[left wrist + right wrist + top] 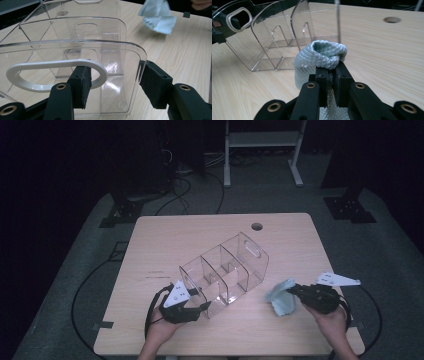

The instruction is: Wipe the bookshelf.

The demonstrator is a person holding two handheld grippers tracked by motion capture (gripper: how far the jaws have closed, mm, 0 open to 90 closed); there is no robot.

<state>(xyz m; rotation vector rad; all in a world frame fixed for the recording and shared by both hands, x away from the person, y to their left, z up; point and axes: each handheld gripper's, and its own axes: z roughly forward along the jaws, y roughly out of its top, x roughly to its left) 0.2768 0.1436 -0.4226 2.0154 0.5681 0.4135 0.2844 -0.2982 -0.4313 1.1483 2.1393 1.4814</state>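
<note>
Left tool (200, 309): clamped across end wall of clear organizer (225, 272), one pad through the white-rimmed handle slot (56, 77), the other against the wall's outer edge. Probable purpose: bracing the organizer on the desk (165, 245), tilted, compartments exposed for wiping.

Right tool (292, 290): closed tight on bunched pale-blue cloth (322, 56), held off the desk just beside the organizer's far end, apart from it.

The left gripper (200, 306) clamped the near end of the clear organizer (225, 270) on the table (165, 240) — the right gripper (294, 290) held a pale-blue cloth (281, 302) just beside it.
</note>
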